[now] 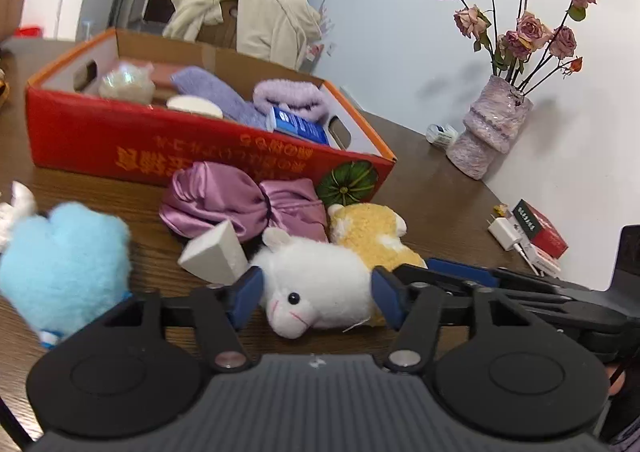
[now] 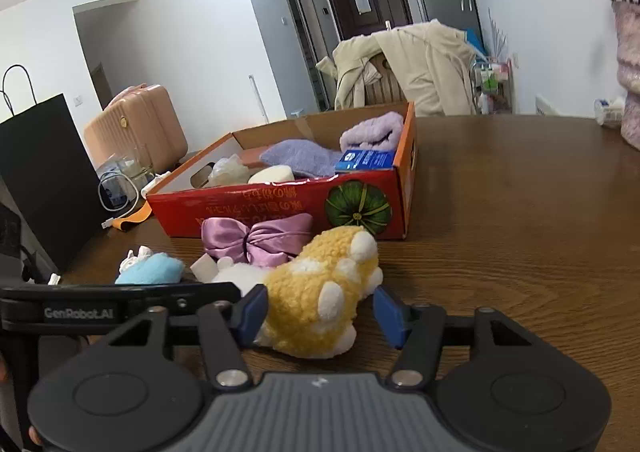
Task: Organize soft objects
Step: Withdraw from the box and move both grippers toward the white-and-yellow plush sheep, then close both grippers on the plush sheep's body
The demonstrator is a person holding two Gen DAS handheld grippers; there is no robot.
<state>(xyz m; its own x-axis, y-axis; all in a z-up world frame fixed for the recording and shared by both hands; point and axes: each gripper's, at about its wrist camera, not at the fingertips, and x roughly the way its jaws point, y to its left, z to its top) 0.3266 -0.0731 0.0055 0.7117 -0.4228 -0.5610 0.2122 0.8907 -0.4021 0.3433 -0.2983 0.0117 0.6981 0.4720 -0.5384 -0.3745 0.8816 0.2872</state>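
Note:
A white plush lamb (image 1: 316,280) lies on the wooden table between the blue pads of my left gripper (image 1: 316,292), and both pads meet its sides. My right gripper (image 2: 320,312) straddles a yellow plush (image 2: 316,300); the left pad touches it, while a gap shows at the right pad. Behind the toys lie a purple satin bow (image 1: 240,200), a white foam block (image 1: 216,252) and a fluffy blue heart (image 1: 64,252). The red cardboard box (image 1: 120,132) beyond them holds lilac towels and several other items.
A pink vase of dried roses (image 1: 492,124), a small bottle (image 1: 440,134) and a red packet with a charger (image 1: 544,232) stand at the table's right. A jacket-draped chair (image 2: 412,68) is behind the box. At the left stands a black bag (image 2: 44,172).

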